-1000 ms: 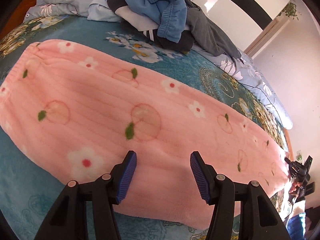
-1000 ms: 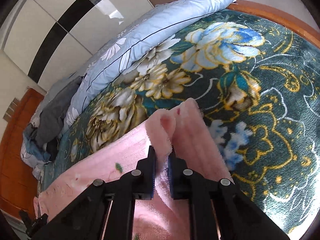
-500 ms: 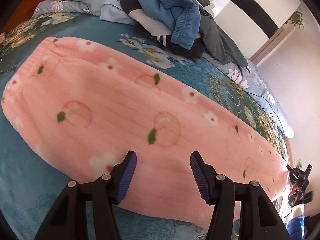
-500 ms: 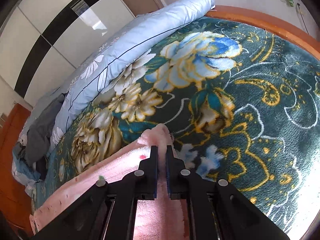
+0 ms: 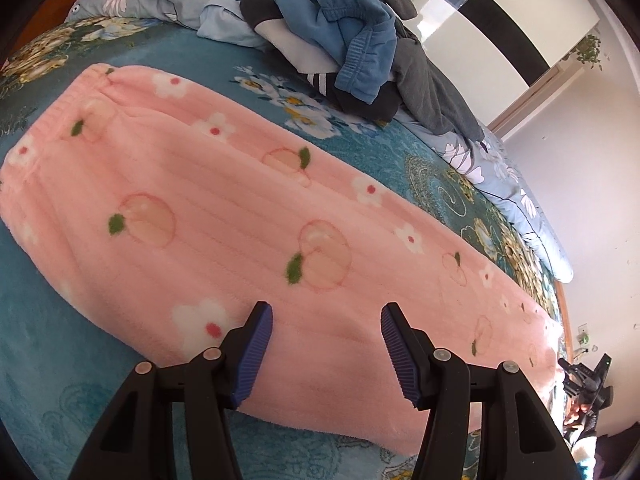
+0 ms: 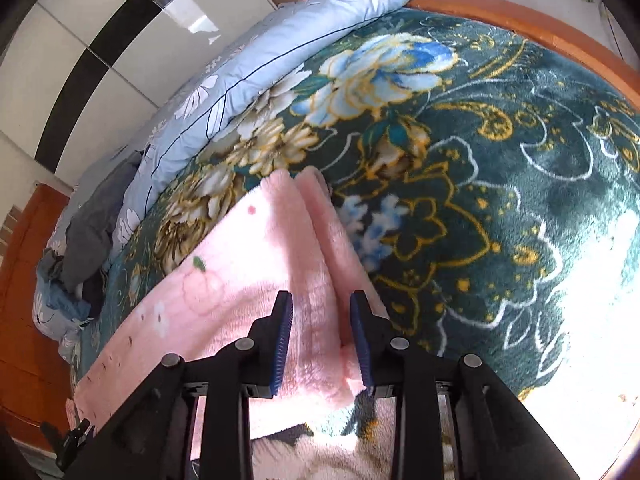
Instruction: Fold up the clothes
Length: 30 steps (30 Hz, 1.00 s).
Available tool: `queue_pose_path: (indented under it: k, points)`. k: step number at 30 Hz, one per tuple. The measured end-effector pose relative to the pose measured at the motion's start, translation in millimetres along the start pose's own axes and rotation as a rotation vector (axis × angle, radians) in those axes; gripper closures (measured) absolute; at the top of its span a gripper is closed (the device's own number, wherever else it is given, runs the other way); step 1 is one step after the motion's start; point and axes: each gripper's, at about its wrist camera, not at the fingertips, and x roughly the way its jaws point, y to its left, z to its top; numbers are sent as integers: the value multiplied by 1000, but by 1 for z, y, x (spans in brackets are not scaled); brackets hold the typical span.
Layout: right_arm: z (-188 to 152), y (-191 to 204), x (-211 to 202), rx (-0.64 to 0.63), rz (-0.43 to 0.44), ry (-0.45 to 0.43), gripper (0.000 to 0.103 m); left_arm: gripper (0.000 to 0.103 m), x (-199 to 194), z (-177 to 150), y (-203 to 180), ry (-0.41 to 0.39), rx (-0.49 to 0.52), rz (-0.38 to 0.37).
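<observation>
Pink fleece pyjama trousers with flower and peach prints lie folded lengthwise, stretched flat across the bed. My left gripper is open and empty, just above their near edge at mid-length. In the right wrist view the leg-cuff end lies on the blanket. My right gripper is open, its jaws straddling the pink fabric without pinching it. The right gripper also shows far right in the left wrist view.
A pile of blue, grey and dark clothes sits at the back of the bed. A light blue floral duvet runs along the far side. The teal floral blanket covers the bed, with a wooden frame at its edge.
My right gripper has opened and let go of the cuff end, which now lies flat on the blanket. My left gripper has drawn back slightly, staying open.
</observation>
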Motion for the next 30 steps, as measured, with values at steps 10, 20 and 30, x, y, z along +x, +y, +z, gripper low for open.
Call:
queue_pose_path:
  k: [10,20,30]
  points:
    - [-7,12,-7,8,-32,-6,95,42,-6,-2,1,-14,-8,-26]
    - [-8,-28,-19,172,-67,-59,99,42,-5,-2,6,-8,-20,-38]
    - [-34,-35,-39,250,28,-123,51,42,-8,-3,7,-26,-12,-48]
